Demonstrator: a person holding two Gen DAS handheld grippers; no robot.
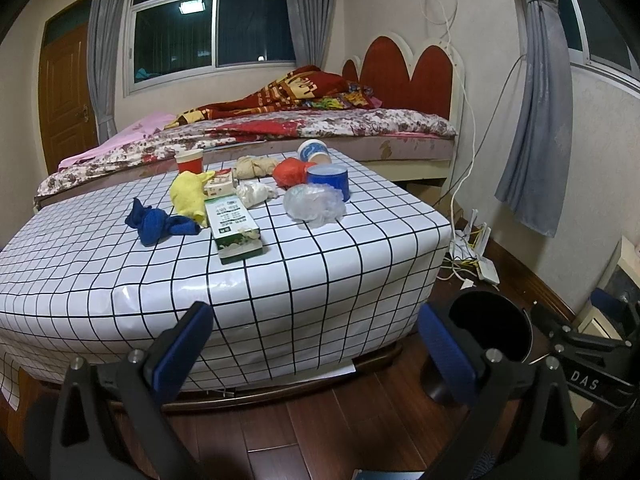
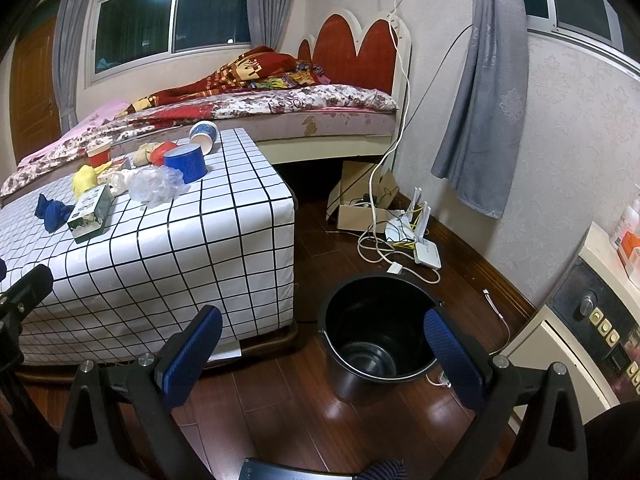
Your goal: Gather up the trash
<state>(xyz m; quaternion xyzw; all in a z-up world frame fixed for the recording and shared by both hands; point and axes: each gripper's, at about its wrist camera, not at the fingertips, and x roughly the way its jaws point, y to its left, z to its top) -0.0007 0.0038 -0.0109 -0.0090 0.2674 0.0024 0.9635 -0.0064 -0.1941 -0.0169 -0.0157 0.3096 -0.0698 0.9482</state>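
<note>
Trash lies on a table with a white checked cloth (image 1: 280,280) (image 2: 180,248): a green-white carton (image 1: 234,222) (image 2: 90,212), a blue rag (image 1: 160,222) (image 2: 50,212), a yellow rag (image 1: 190,194), a clear plastic bag (image 1: 316,202) (image 2: 154,186), a blue tub (image 1: 330,180) (image 2: 186,164), a red bag (image 1: 290,172) and paper cups (image 1: 190,160) (image 1: 314,152). A black bucket (image 2: 376,332) (image 1: 492,328) stands empty on the floor right of the table. My left gripper (image 1: 316,344) is open and empty, before the table's near edge. My right gripper (image 2: 322,344) is open and empty, above the floor by the bucket.
A bed (image 1: 280,132) with a red headboard stands behind the table. Cables, routers (image 2: 420,244) and a cardboard box (image 2: 360,208) lie on the wooden floor by the right wall. A washing machine (image 2: 580,332) is at the far right. Grey curtains (image 2: 480,100) hang there.
</note>
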